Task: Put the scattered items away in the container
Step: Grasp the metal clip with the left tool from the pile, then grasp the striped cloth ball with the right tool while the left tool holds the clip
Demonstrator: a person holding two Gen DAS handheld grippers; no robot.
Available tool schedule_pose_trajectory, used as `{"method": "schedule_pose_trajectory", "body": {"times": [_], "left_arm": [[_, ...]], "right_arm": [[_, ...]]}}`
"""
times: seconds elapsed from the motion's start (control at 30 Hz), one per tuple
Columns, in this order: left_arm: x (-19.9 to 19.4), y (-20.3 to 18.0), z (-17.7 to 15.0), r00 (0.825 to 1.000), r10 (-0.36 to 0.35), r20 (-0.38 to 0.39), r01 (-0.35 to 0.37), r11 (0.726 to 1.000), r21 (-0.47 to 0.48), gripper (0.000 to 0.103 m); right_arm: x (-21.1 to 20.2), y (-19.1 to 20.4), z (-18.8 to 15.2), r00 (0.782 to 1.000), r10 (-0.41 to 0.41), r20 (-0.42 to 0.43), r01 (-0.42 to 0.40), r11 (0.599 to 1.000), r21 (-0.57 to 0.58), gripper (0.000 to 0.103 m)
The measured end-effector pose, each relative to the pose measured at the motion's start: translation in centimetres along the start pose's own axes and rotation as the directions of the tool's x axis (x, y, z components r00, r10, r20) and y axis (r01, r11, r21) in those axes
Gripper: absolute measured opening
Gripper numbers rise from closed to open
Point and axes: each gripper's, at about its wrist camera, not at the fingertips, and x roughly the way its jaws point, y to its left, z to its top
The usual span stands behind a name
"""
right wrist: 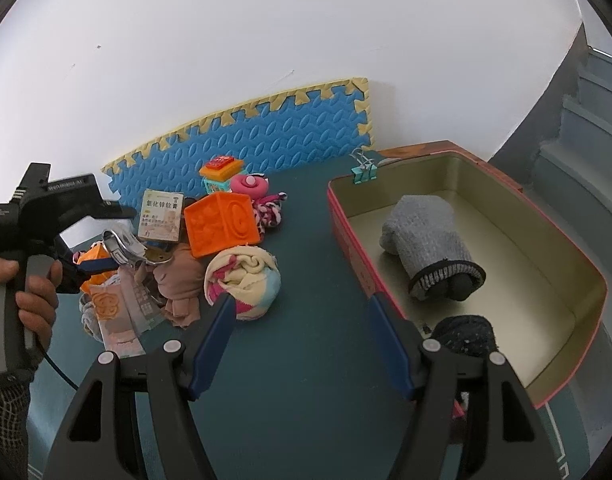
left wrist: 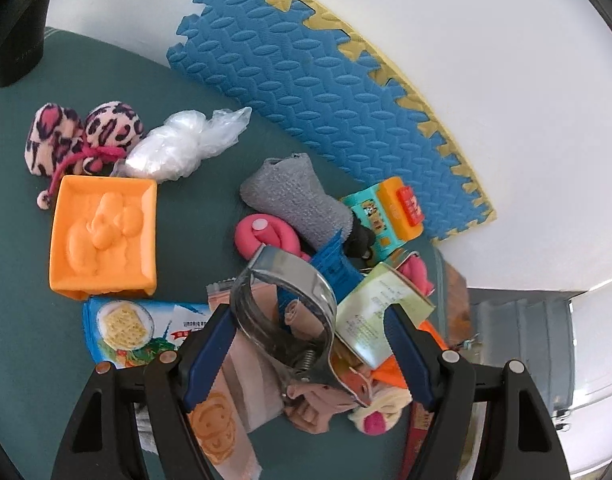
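Observation:
A large metal clip [left wrist: 290, 276] lies tilted on the pile of scattered items, between the blue pads of my left gripper [left wrist: 310, 312]. The jaws stand open and the right pad is clear of the clip. In the right wrist view this gripper [right wrist: 106, 256] hovers over the same clip [right wrist: 120, 248], held by a person's hand [right wrist: 30, 292]. My right gripper [right wrist: 302, 300] is open and empty above the green cloth. The red tin box [right wrist: 346, 216] at right holds a grey sock [right wrist: 426, 236]. An orange cube [right wrist: 222, 224], a rolled towel [right wrist: 242, 280] and a medicine box [right wrist: 162, 216] lie in the pile.
A leopard plush [left wrist: 82, 136], plastic bag [left wrist: 186, 140], grey sock [left wrist: 298, 200], pink toy [left wrist: 262, 236], toy till [left wrist: 390, 212] and cracker packet [left wrist: 126, 328] lie around. A blue foam mat [right wrist: 266, 132] leans on the wall. A teal binder clip [right wrist: 364, 172] grips the box rim; a dark sock [right wrist: 462, 336] sits at its near end.

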Motion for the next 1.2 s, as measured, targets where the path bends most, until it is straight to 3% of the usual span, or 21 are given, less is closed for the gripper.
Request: {"method": "schedule_pose_trajectory", "body": {"times": [0.17, 0.23, 0.27, 0.6, 0.77, 1.03, 1.2], "left_arm": [[0.6, 0.1, 0.1, 1.000, 0.014, -0.008, -0.014, 1.000, -0.011, 0.076], [0.7, 0.2, 0.2, 0.999, 0.034, -0.007, -0.034, 0.999, -0.011, 0.065], [0.7, 0.3, 0.2, 0.999, 0.046, -0.006, -0.047, 0.999, -0.013, 0.053], [-1.1, 0.9, -0.4, 0.999, 0.044, 0.010, -0.043, 0.999, -0.016, 0.053], [-3.5, 0.7, -0.7, 0.996, 0.049, 0.068, -0.049, 0.999, 0.004, 0.053], [-7.8, -0.2, -1.3, 0.979, 0.077, 0.189, -0.092, 0.993, 0.072, 0.053], [-9.2, -0.8, -1.6, 0.973, 0.066, 0.220, -0.089, 0.991, 0.099, 0.053]], "right_arm": [[-0.1, 0.3, 0.0, 1.000, 0.007, 0.001, -0.007, 1.000, -0.008, 0.072], [-0.1, 0.4, -0.1, 1.000, 0.008, 0.000, -0.008, 1.000, -0.010, 0.072], [-0.1, 0.5, -0.1, 1.000, 0.009, -0.001, -0.009, 1.000, -0.011, 0.072], [0.3, 1.4, 0.5, 0.999, 0.038, -0.003, -0.038, 0.999, -0.024, 0.072], [1.9, 3.1, 1.7, 0.997, 0.074, -0.004, -0.075, 0.996, -0.053, 0.072], [7.5, 4.2, 2.0, 0.989, 0.086, -0.121, -0.093, 0.995, -0.047, 0.072], [10.6, 3.9, 1.7, 0.973, 0.119, -0.198, -0.121, 0.993, 0.000, 0.072]]}}
